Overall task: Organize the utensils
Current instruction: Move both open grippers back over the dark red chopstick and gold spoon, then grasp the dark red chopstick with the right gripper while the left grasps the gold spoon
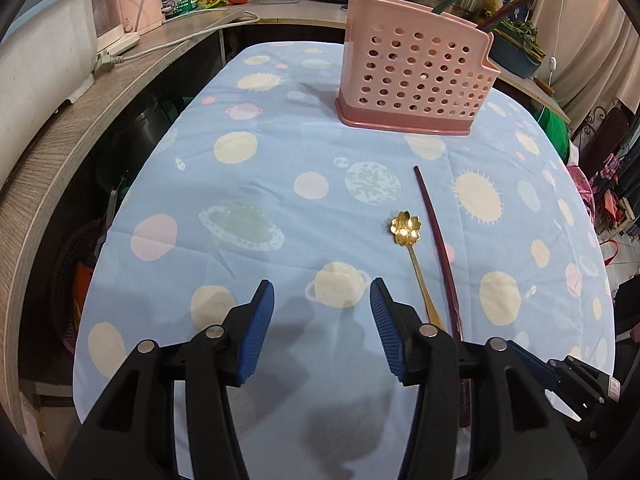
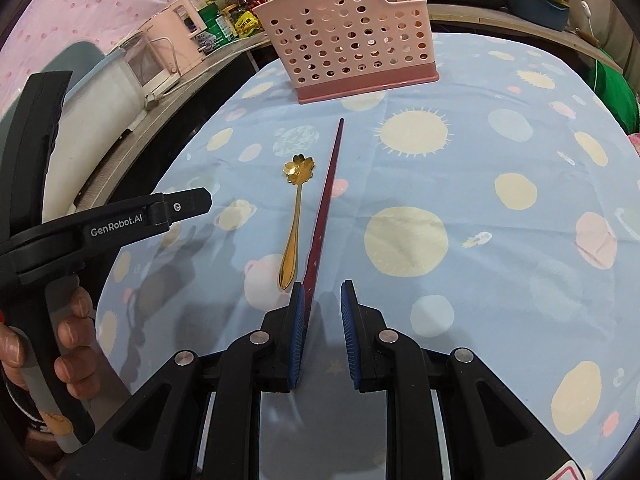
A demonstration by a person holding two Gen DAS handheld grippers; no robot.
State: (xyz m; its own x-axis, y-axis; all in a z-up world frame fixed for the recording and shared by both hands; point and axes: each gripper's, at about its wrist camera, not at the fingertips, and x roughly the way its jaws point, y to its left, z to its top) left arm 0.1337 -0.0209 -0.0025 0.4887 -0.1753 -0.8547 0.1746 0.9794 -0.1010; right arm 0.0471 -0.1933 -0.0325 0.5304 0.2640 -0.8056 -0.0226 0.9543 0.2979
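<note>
A pink perforated holder [image 2: 352, 40] is standing at the table's [image 2: 500, 280] far edge. A dark red chopstick [image 2: 326, 200] and gold flower-bowled spoon [image 2: 296, 216] are lying mid-table. The left gripper [image 1: 322, 292] is gaping wide, empty; the right gripper [image 2: 322, 292] is standing narrowly apart, its left pad beside the chopstick's near end.

Pink perforated caddy [image 1: 416, 76], gold spoon [image 1: 412, 248], maroon chopstick [image 1: 436, 236], blue planet-print cloth [image 1: 280, 152] w/ cream dots.

Red chopstick [image 2: 325, 200] beside gold spoon [image 2: 295, 216], pink holder [image 2: 352, 40] beyond.
</note>
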